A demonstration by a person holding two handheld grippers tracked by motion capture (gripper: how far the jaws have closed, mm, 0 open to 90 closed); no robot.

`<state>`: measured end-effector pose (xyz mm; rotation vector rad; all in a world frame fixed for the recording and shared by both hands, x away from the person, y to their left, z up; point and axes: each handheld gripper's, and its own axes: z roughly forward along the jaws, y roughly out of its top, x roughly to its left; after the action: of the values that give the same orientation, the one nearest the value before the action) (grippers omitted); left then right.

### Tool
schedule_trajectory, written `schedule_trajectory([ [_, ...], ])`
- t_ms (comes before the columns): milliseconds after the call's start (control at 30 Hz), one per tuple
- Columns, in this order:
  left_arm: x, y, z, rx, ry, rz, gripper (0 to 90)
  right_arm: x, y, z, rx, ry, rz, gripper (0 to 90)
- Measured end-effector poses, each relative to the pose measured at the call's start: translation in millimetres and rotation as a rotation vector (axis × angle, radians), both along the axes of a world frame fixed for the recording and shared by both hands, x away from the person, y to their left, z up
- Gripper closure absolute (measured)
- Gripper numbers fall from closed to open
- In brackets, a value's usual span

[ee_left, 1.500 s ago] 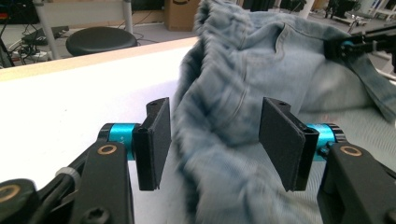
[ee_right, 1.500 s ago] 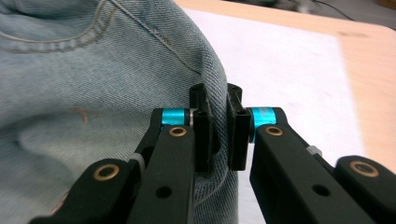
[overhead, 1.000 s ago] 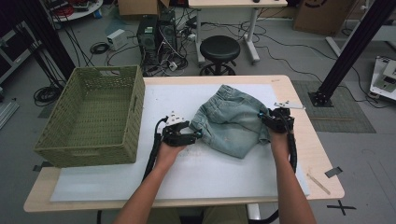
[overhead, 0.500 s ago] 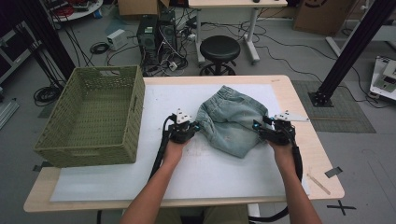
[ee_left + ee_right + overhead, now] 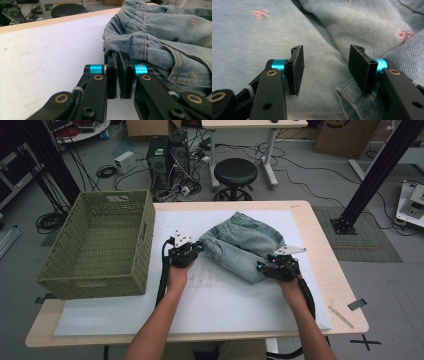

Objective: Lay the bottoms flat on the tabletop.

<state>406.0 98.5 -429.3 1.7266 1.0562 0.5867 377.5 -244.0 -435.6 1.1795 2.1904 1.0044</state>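
Folded denim jeans [image 5: 243, 245] lie mid-surface, right of the green wicker basket [image 5: 100, 245], bare white mat [image 5: 210, 305] in front. The left gripper [image 5: 196, 248] pinches the jeans' left edge, jaws nearly together; the right gripper [image 5: 260, 266], jaws just widening, straddles the near hem unheld.

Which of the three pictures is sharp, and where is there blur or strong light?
High view: soft overall, even light. Left gripper view: the jeans sharp, white mat bright, nearly washed out. Right gripper view: pads crisp, denim behind them slightly blurred and dim.
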Motion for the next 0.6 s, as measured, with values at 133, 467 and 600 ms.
schedule_trajectory([
  [133, -0.8, -4.8, -1.2, 0.009, -0.007, -0.009, 85.0, 13.3, 9.5, -8.9, -0.122, 0.026, -0.016, 51.4],
  [467, -3.5, 4.5, -0.1, -0.068, 0.013, -0.057, 67.8, 9.2, 15.4, -7.2, -0.067, 0.092, 0.050, 90.0],
  [600, -7.3, 8.4, -3.0, -0.061, 0.014, -0.054, 55.4, 0.5, 14.8, -4.2, 0.016, 0.100, 0.081, 90.0],
])
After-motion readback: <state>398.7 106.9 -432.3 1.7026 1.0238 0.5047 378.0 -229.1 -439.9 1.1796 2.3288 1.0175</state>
